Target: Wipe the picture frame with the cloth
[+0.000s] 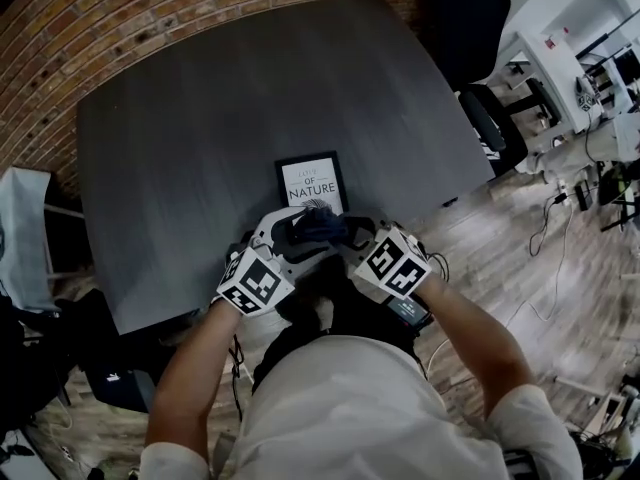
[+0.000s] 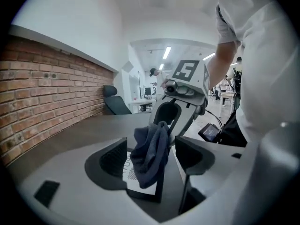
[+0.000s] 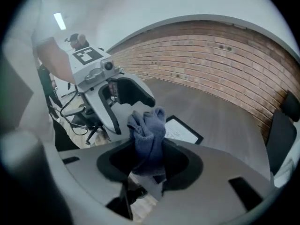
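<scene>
The table [image 1: 200,148] carries the frame [image 1: 310,180] flat, print side up, close to my edge. I judge this placement leaves the whole face open to a stroke from above and within easy reach.

The right gripper [image 1: 350,236] is the working tool: its jaws are pinched on the lower part of the cloth [image 1: 318,223], and a bunched wad stands proud of the tips. I judge that wad is meant to serve as the wiping pad.

The left gripper [image 1: 288,236] faces the right one tip to tip. Its jaws are spread wide, one on each side of the hanging cloth, and neither pad presses the fabric. It carries nothing.

Pose: both grippers meet in front of my body, above the near edge of the frame, tilted down toward the table. The cloth hangs clear of the frame, so wiping contact is not yet made.
</scene>
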The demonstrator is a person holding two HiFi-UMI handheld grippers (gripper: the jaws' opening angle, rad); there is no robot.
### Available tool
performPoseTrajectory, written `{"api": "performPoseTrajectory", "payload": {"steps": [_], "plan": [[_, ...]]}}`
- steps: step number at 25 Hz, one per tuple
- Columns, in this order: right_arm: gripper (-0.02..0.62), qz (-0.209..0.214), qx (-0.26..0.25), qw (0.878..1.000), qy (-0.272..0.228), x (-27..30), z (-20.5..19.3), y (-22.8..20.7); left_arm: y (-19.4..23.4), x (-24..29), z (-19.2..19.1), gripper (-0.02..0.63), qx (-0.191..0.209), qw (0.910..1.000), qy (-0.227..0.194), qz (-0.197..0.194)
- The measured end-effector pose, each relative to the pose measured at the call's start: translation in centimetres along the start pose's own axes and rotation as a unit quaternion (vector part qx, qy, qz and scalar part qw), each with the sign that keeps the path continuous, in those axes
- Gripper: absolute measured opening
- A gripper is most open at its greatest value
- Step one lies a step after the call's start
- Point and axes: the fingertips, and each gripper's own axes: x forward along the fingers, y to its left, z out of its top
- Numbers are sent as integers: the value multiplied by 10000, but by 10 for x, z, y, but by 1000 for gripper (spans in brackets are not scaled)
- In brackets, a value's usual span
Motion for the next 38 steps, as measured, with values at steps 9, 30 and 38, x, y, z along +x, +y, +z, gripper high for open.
{"api": "performPoseTrajectory", "payload": {"steps": [9, 30, 38], "plan": [[156, 827, -1634, 9829, 180, 15, 17, 39, -9, -14, -16, 314, -273, 9983, 126, -504], [279, 1004, -904, 9902, 366, 60, 28, 9, 31, -41, -59, 114, -2157, 9762, -231, -65], [192, 500, -1023, 9873, 1105, 74, -4, -23, 78, -54, -91, 112, -2595, 9611, 59, 946]]}}
